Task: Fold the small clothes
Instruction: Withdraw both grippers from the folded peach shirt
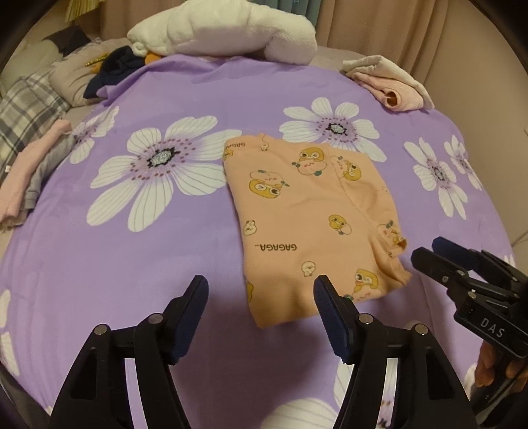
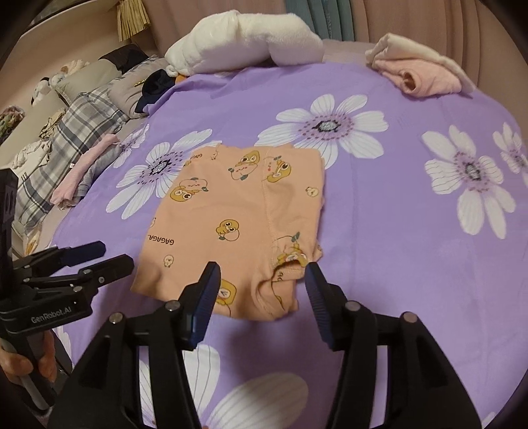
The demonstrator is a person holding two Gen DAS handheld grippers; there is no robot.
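A small peach garment (image 1: 307, 217) with cartoon prints and "GAGAGA" lettering lies folded flat on the purple flowered sheet (image 1: 132, 257); it also shows in the right wrist view (image 2: 244, 224). My left gripper (image 1: 260, 290) is open and empty, just above the garment's near left corner. My right gripper (image 2: 262, 274) is open and empty, its fingers either side of the garment's near right corner with the cuff. The right gripper (image 1: 429, 252) shows at the garment's right in the left wrist view. The left gripper (image 2: 112, 254) shows at the garment's left in the right wrist view.
A white fluffy bundle (image 1: 224, 29) lies at the far edge. A pink and cream clothes pile (image 1: 389, 82) sits at the far right. Pink and grey folded clothes (image 1: 29, 171) lie at the left. A plaid pillow (image 2: 66, 142) and dark clothes (image 1: 112, 69) are at the far left.
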